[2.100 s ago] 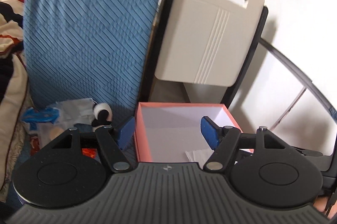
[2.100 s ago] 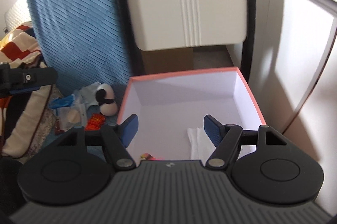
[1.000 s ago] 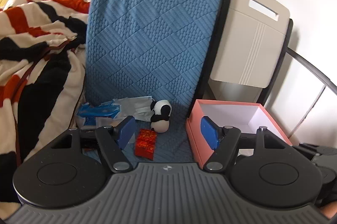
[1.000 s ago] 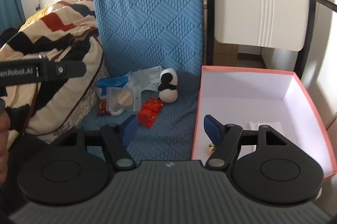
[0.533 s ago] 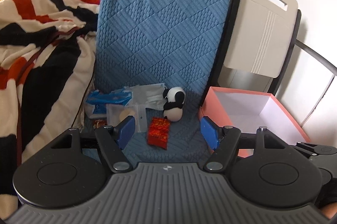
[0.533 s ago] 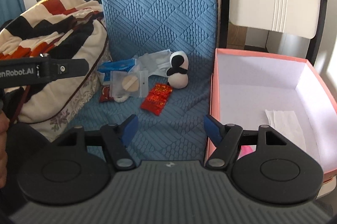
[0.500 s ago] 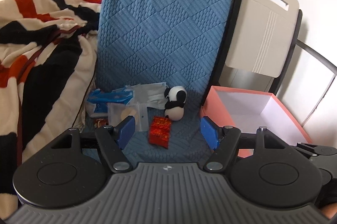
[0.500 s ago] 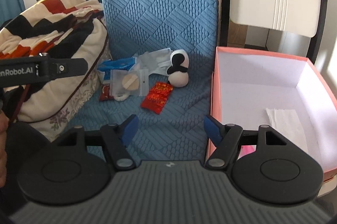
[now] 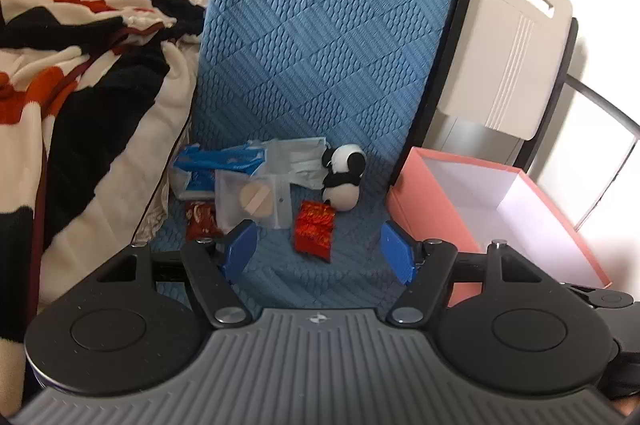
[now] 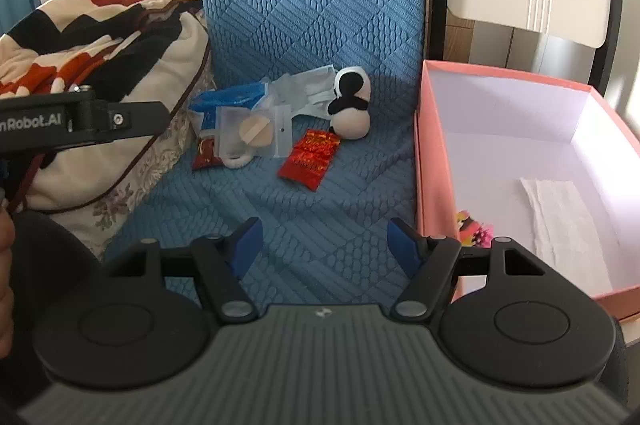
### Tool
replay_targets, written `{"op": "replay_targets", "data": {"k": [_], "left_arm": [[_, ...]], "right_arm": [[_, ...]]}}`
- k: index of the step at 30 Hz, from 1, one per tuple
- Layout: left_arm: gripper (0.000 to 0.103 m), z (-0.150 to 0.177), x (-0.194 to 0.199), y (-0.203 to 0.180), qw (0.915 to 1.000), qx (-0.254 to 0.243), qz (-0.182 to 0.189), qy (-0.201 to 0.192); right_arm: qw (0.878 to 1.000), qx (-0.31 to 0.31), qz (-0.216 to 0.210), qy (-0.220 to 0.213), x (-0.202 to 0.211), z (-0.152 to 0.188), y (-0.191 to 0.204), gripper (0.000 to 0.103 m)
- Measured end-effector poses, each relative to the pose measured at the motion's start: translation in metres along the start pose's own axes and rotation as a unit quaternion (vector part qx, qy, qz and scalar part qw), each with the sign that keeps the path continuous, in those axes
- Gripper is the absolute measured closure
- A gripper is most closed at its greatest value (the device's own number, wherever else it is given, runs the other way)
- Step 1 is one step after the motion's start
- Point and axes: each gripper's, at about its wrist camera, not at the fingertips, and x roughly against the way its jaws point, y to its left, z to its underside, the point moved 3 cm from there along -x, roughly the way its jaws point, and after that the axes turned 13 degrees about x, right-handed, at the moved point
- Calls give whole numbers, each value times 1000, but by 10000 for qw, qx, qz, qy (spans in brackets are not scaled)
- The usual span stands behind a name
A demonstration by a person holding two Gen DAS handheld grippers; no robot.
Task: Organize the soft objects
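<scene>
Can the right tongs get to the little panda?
Probably yes. The right tongs are open and empty, and the panda sits in the open on the blue mat. Only bare mat lies between them; the red packet is just beside the way.

The left gripper [image 9: 318,249] tilts downward, its blue pads [image 9: 239,250] spread wide with nothing between them. The right gripper [image 10: 325,245] tilts downward too, jaws equally apart and empty. In the right wrist view, the left gripper's black body juts in at nine o'clock; below it, probably part of a hand [image 10: 6,285].
</scene>
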Motion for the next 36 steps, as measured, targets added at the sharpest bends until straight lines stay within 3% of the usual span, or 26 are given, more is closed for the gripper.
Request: {"op": "replay_targets", "data": {"k": [10,19,36], "left_arm": [[29,5,-27,-7,9992,-328,-124,194],[29,0,-57,5,9983,-256,-254,462],[29,-8,-97,23,9979,-57,-387,521]], "right_arm": [[10000,-18,-33,31,-15,-1,1,32],[9993,-156,-300,-142,-33,-5,0,32],[9992,121,-345,-187,-67,-20,3,32]]}}
